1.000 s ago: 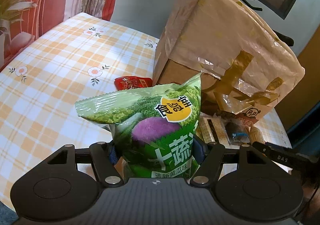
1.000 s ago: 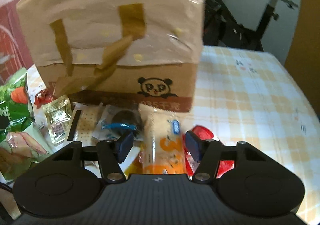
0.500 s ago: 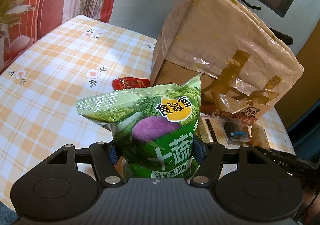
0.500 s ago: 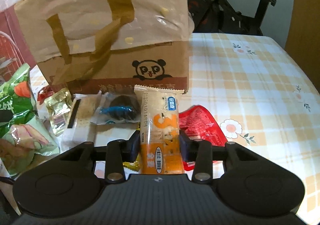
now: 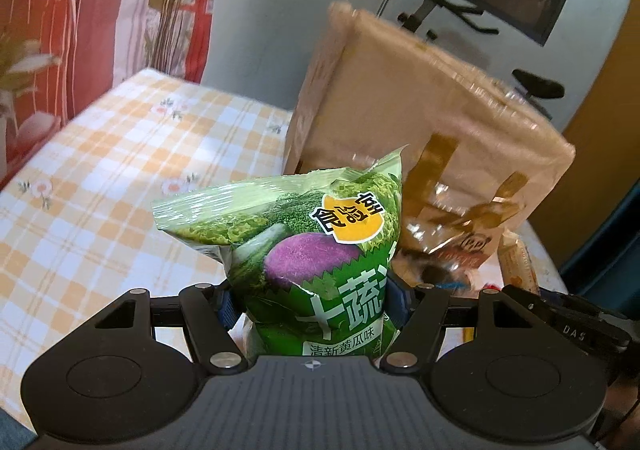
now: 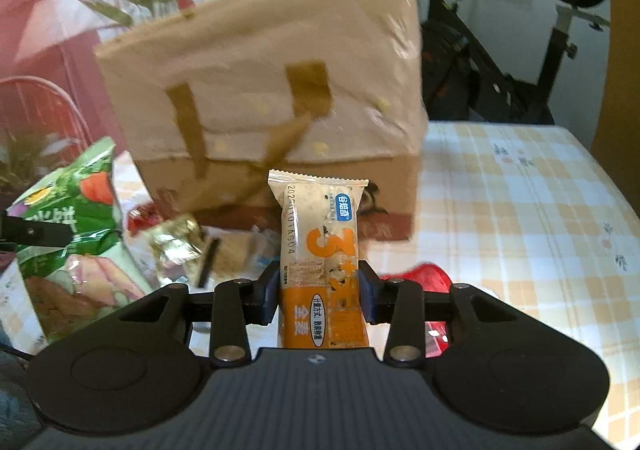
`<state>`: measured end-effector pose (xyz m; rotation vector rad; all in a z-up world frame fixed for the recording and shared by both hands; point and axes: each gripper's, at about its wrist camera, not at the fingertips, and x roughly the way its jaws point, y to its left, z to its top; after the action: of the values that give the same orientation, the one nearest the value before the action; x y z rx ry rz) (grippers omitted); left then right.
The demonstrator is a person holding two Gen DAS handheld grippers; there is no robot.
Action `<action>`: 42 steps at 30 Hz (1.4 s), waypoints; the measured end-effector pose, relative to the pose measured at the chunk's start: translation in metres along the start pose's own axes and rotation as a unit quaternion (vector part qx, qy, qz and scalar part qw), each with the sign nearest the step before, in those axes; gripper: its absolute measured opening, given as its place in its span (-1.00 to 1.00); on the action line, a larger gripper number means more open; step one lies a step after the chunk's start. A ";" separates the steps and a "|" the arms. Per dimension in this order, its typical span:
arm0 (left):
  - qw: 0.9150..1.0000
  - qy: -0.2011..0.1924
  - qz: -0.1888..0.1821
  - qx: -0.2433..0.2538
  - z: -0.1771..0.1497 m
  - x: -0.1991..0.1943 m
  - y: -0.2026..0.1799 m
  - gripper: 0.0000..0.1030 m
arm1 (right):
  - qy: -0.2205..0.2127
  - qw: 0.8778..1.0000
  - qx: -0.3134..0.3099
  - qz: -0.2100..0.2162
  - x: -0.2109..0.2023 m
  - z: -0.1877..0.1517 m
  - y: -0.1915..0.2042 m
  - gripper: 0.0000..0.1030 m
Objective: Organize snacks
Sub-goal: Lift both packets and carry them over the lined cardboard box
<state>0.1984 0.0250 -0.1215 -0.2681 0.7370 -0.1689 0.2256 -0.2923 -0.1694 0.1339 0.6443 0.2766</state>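
Note:
My left gripper (image 5: 316,304) is shut on a green vegetable-chip bag (image 5: 308,250) and holds it upright above the checked table, in front of the tan insulated bag (image 5: 420,122). The chip bag also shows at the left of the right wrist view (image 6: 72,234). My right gripper (image 6: 318,292) is shut on an orange and clear snack bar (image 6: 320,250), held upright in front of the same tan bag (image 6: 264,110). Small loose snacks (image 6: 176,238) lie on the table at the tan bag's base.
A red packet (image 6: 428,276) lies on the checked tablecloth (image 6: 520,210) just right of my right gripper. An exercise bike (image 6: 520,70) stands behind the table. Red curtains and a plant (image 5: 80,10) are at the left.
My right gripper closed on the snack bar and lifted it off the table. Both grippers have risen, and the tan bag now sits lower in both views.

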 end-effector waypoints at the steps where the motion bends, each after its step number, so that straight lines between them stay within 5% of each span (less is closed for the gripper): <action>1: 1.000 -0.005 -0.002 0.001 0.002 -0.003 -0.001 0.35 | -0.006 1.000 -0.003 0.004 -0.003 0.002 0.002 -0.20; 14: 0.993 -0.115 -0.013 0.026 0.065 -0.062 -0.023 0.35 | -0.073 0.995 -0.039 0.047 -0.041 0.055 0.020 -0.20; 21: 0.978 -0.197 -0.038 0.061 0.129 -0.080 -0.059 0.35 | -0.133 0.986 -0.067 0.075 -0.061 0.119 0.029 -0.21; 27: 0.965 -0.247 -0.051 0.071 0.177 -0.054 -0.097 0.36 | -0.168 0.979 -0.098 0.057 -0.047 0.164 0.033 -0.20; 34: 0.968 -0.239 -0.027 0.063 0.201 0.017 -0.125 0.36 | -0.153 0.984 -0.085 0.025 -0.012 0.186 0.015 -0.21; 42: 0.986 -0.133 0.020 0.096 0.186 0.096 -0.130 0.36 | -0.132 0.989 -0.060 -0.003 0.022 0.192 -0.009 -0.21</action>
<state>0.3874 -0.0880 -0.0120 -0.0885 0.4559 -0.1604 0.3611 -0.3012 -0.0318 0.0513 0.3637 0.2860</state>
